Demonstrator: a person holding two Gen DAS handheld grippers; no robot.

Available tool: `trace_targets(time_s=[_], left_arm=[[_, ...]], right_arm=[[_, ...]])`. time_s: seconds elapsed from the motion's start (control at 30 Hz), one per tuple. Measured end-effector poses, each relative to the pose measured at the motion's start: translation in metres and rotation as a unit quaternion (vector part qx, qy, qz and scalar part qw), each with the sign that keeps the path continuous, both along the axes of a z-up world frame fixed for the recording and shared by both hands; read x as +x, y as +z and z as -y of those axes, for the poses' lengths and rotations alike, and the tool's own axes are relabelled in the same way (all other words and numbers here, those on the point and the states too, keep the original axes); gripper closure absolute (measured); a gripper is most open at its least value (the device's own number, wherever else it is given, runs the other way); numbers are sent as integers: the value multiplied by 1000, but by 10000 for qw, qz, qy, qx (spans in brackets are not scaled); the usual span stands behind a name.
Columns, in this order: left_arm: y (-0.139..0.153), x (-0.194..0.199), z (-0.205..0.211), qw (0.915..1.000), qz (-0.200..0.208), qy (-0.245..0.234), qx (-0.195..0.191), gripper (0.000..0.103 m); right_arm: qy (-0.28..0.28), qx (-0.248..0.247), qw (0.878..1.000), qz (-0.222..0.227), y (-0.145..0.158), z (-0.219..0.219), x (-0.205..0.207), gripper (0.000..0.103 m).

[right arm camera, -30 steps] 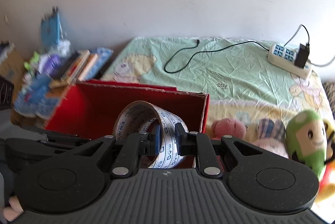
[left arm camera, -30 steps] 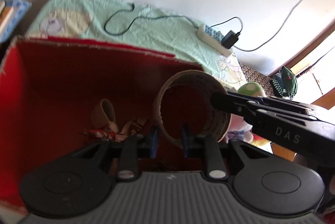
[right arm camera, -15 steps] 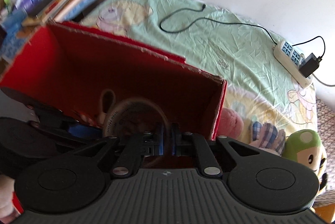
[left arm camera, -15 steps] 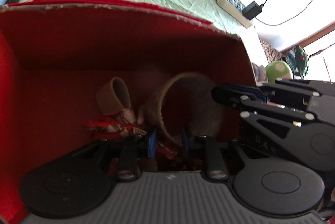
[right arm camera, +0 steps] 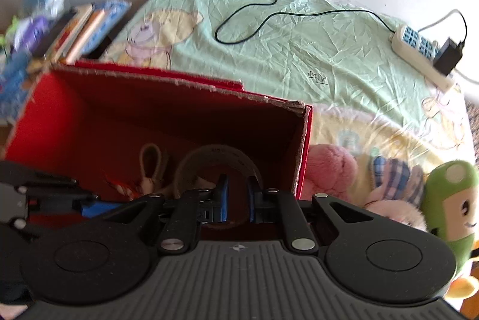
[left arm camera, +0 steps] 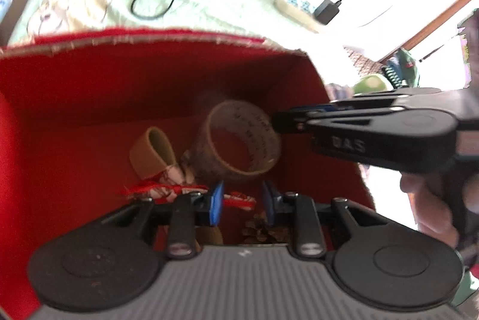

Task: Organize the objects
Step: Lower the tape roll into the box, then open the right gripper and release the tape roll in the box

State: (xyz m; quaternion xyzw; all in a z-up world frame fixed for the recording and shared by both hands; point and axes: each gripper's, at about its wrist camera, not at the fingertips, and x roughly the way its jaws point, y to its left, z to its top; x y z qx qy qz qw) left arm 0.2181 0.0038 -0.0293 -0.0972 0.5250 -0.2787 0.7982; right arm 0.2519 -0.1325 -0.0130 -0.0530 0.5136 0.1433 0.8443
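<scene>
A red cardboard box (left arm camera: 89, 98) (right arm camera: 167, 116) stands on the bed. A wide printed tape roll (left arm camera: 242, 140) (right arm camera: 215, 155) lies tilted inside it, leaning on other small things. My right gripper (right arm camera: 237, 200) is open above the box, its pads apart with nothing between them. In the left wrist view its tips (left arm camera: 277, 122) are right beside the roll's upper rim. My left gripper (left arm camera: 242, 201) is open over the box's near side with nothing in it, and it shows at the left edge of the right wrist view (right arm camera: 60, 200).
Also in the box are a small tan tape roll (left arm camera: 152, 152), a red-and-white tasselled item (left arm camera: 167, 189) and a pine cone (left arm camera: 263, 230). Right of the box lie a pink plush (right arm camera: 329, 170) and a green plush (right arm camera: 449, 200). A power strip (right arm camera: 419, 53), cable (right arm camera: 254, 20) and books (right arm camera: 74, 29) lie behind.
The right gripper lowered the printed roll into the box and opened, leaving it there. The left gripper has opened wider.
</scene>
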Motion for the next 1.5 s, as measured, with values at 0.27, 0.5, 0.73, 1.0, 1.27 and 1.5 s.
trace_targets(time_s=[0.27,0.5,0.73,1.0,1.27,1.5], left_arm=[[-1,-4,-37,9962,-51,819,299,73],[-5,-4,-55,9883,-130,1395,596,73],[14,-20,-53,9788,524,1576,1198,73],[20,-32,-75,9731,528,1812,1323,73],[14,-34,-72,9669,604,1791,1712,73],[15,-30,-66,9699,675,1622,1686,71]], right_arm=[[-318,680,9970,208,6,10,-10,85],[-407,1482,9881,85,3,13,-13,85],[-366,2253,9723,-510,-8,-9,-9,85],[-263,2080,9695,-1266,-32,-62,-2,84],[-336,1400,9736,-1771,-57,-85,7,86],[-685,970,9805,-1566,-51,-75,4,89]])
